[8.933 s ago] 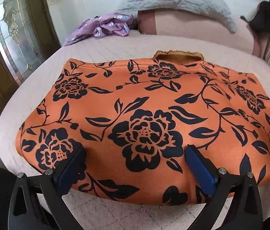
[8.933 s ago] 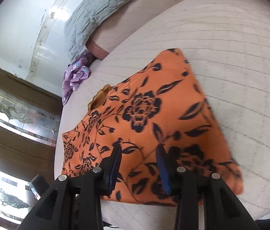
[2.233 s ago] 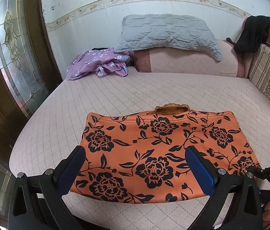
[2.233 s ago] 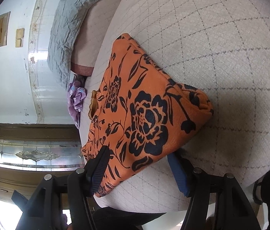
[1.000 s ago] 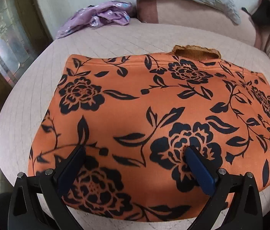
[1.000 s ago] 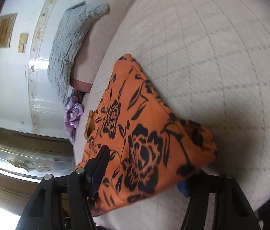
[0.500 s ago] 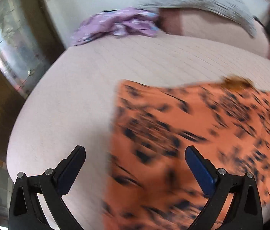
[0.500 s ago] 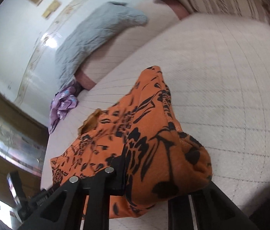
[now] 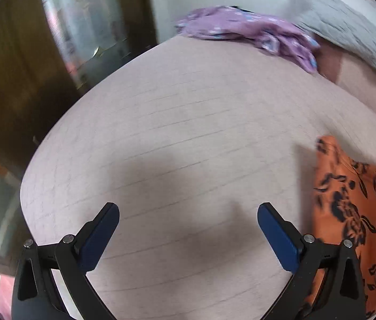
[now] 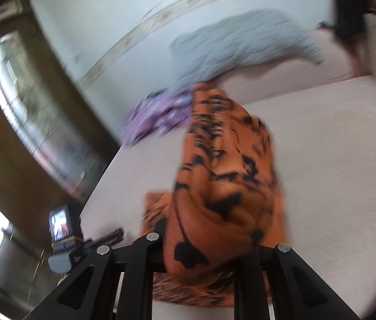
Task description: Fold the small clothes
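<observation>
Left wrist view: the left tongs (image 9: 188,218) stand wide open with nothing between the blue pads (image 9: 97,237), poised over bare quilted bed cover (image 9: 182,133). The orange floral garment (image 9: 355,213) lies on the bed at the right edge of the frame, just beside the right-hand pad but apart from it. A crumpled purple garment (image 9: 246,32) sits at the far side of the bed, next to a grey quilted pillow (image 9: 347,34). A wooden door with patterned glass (image 9: 81,26) stands to the left.

Right wrist view: heavily blurred. The right tongs (image 10: 209,253) are closed tight on a bunched fold of the orange floral garment (image 10: 222,186), which rises in front of the lens; the rest of the cloth appears to trail down onto the bed (image 10: 334,146) beneath. The purple garment (image 10: 156,117) and grey pillow (image 10: 241,42) show behind it. The other gripper's body, with a small lit screen (image 10: 60,222), appears at lower left.
</observation>
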Tool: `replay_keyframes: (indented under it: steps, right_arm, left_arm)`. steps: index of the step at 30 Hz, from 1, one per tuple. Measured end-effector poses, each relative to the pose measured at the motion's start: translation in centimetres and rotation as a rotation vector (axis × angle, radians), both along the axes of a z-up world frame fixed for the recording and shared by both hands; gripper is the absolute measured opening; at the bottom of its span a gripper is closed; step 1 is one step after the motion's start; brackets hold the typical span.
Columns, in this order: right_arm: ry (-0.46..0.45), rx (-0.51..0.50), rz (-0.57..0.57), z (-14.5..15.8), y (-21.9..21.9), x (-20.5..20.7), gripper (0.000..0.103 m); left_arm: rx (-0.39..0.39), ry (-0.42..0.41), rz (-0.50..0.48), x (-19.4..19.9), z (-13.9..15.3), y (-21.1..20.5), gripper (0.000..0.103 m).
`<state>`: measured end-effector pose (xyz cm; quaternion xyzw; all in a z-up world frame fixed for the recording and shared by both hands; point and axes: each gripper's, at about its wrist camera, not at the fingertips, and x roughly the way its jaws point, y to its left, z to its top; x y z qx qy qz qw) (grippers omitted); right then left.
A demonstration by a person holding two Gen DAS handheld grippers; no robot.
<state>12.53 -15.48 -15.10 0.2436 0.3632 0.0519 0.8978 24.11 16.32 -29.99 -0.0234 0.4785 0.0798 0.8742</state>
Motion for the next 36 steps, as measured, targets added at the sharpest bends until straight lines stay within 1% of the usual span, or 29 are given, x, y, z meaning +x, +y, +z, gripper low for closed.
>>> replay_keyframes:
  steps: [1,3,4,5,6,7,8,9,10,12,14,15,16,17,18,20,21,22,23,24,25,26,27,28,29,30,32,33,36]
  right_arm:
    - [0.04,0.007,0.03,-1.2,1.7,0.9,0.019]
    - [0.184,0.022,0.117,-5.2,5.6,3.2,0.024]
    - [0.245,0.032,0.15,-7.1,7.0,4.1,0.03]
    - [0.283,0.035,0.176,-8.7,8.1,4.6,0.037]
    - [0.21,0.007,0.171,-8.8,8.8,3.9,0.039]
    - [0.146,0.008,0.188,-8.3,9.0,3.2,0.056]
    - [0.103,0.046,0.236,-7.8,9.1,2.5,0.07]
    - [0.084,0.103,0.306,-7.2,9.0,1.8,0.085]
    - [0.085,0.121,0.344,-6.9,8.8,1.3,0.085]
    - [0.072,0.149,0.397,-6.0,7.4,-0.1,0.085]
    - [0.037,0.148,0.369,-5.3,5.2,-1.6,0.085]
    - [0.014,0.139,0.335,-4.9,3.7,-2.5,0.084]
    - [-0.008,0.12,0.294,-4.5,2.1,-3.3,0.077]
    - [-0.022,0.084,0.25,-4.1,0.5,-3.9,0.066]
    - [-0.026,0.04,0.208,-3.8,-0.8,-4.3,0.061]
    - [-0.021,-0.015,0.145,-3.7,-2.6,-4.5,0.04]
    - [-0.01,-0.026,0.109,-3.8,-4.1,-4.1,0.038]
    - [-0.01,-0.019,0.094,-3.8,-4.4,-3.9,0.038]
    - [-0.012,-0.006,0.082,-4.1,-5.0,-3.8,0.038]
    - [0.001,-0.001,0.081,-4.7,-5.2,-3.3,0.038]
    - [0.032,-0.009,0.094,-5.5,-5.0,-2.9,0.038]
    - [0.083,-0.027,0.112,-6.9,-4.5,-2.4,0.038]
    - [0.101,-0.047,0.115,-7.6,-4.2,-2.2,0.038]
    - [0.103,-0.082,0.119,-8.4,-3.9,-1.9,0.039]
    - [0.086,-0.108,0.123,-8.8,-3.8,-2.2,0.039]
    - [0.068,-0.122,0.129,-9.0,-3.7,-2.6,0.039]
    - [0.062,-0.106,0.135,-9.1,-4.0,-3.0,0.038]
    - [0.062,-0.105,0.139,-9.1,-4.2,-2.9,0.038]
    - [0.078,-0.122,0.157,-8.9,-4.1,-2.4,0.037]
  left_arm:
    - [-0.025,0.005,0.026,-0.4,-0.2,1.3,0.103]
    - [-0.053,0.012,0.047,-0.6,-0.6,2.9,0.103]
    - [-0.068,0.016,0.056,-0.7,-0.8,3.5,0.103]
    - [-0.101,0.017,0.063,-0.9,-0.9,4.2,0.103]
    - [-0.14,0.01,0.064,-1.3,-0.9,4.8,0.103]
    - [-0.188,0.0,0.06,-1.7,-0.8,5.2,0.103]
    - [-0.244,-0.011,0.049,-2.0,-0.7,5.6,0.103]
    - [-0.307,-0.023,0.03,-2.2,-0.7,5.7,0.103]
    - [-0.378,-0.038,0.0,-2.3,-0.5,5.7,0.103]
    - [-0.473,-0.065,-0.06,-2.3,0.0,5.3,0.103]
    - [-0.526,-0.104,-0.144,-2.7,1.1,3.7,0.103]
    - [-0.543,-0.127,-0.198,-3.0,1.8,2.6,0.103]
    - [-0.554,-0.148,-0.248,-3.4,2.6,1.4,0.103]
    - [-0.558,-0.18,-0.314,-3.9,3.4,-0.1,0.103]
    - [-0.549,-0.204,-0.361,-4.5,4.1,-1.4,0.103]
    - [-0.485,-0.254,-0.453,-5.7,5.2,-4.5,0.103]
    - [-0.46,-0.267,-0.476,-5.8,5.8,-5.1,0.103]
    - [-0.423,-0.281,-0.51,-6.3,6.0,-6.7,0.103]
    - [-0.401,-0.278,-0.528,-6.7,5.9,-7.2,0.103]
    - [-0.367,-0.258,-0.537,-6.7,5.6,-8.4,0.103]
    - [-0.305,-0.206,-0.532,-6.4,4.7,-9.6,0.103]
    - [-0.266,-0.169,-0.523,-6.1,3.8,-9.7,0.103]
    - [-0.224,-0.125,-0.508,-5.7,2.9,-10.1,0.103]
    - [-0.173,-0.067,-0.482,-5.3,1.7,-10.1,0.103]
    - [-0.143,0.006,-0.45,-4.6,0.2,-9.9,0.103]
    - [-0.191,0.073,-0.433,-4.1,-1.1,-9.2,0.103]
    - [-0.348,0.12,-0.383,-3.4,-1.9,-7.2,0.103]
    - [-0.352,0.117,-0.389,-3.3,-1.7,-7.0,0.103]
    - [-0.261,0.074,-0.42,-3.7,-1.0,-7.8,0.103]
